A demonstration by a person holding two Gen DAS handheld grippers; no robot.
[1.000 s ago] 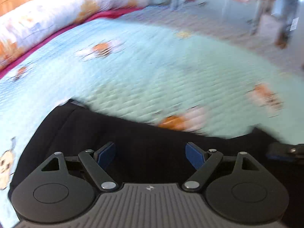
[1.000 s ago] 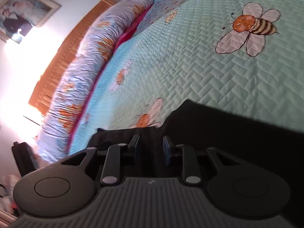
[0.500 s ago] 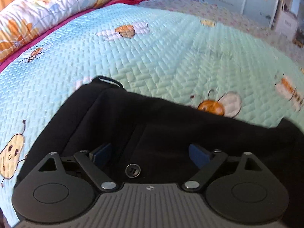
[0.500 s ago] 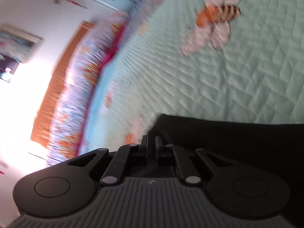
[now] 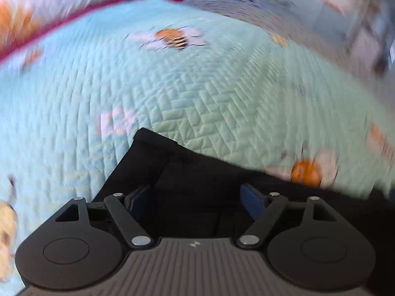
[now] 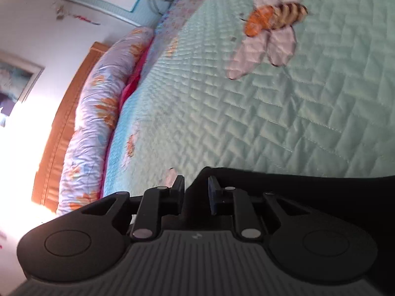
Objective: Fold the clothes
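Note:
A black garment (image 5: 197, 187) lies on the pale green quilt (image 5: 197, 93) with bee prints. My left gripper (image 5: 197, 197) is open, its blue pads wide apart over the garment near its corner, holding nothing. In the right wrist view the same black garment (image 6: 296, 190) lies along the bottom. My right gripper (image 6: 196, 190) has its jaws a small gap apart, with a raised edge of the black cloth standing between the pads. I cannot tell whether the pads touch the cloth.
A long floral pillow (image 6: 98, 113) lies against the wooden headboard (image 6: 64, 123) at the head of the bed. A pink sheet edge (image 5: 61, 22) runs under it. Furniture and a wall picture (image 6: 14, 83) stand beyond the bed.
My right gripper closed tight on the garment edge half a second ago and has now parted slightly. My left gripper stayed open and shifted toward the garment's corner; its view is blurred by motion.

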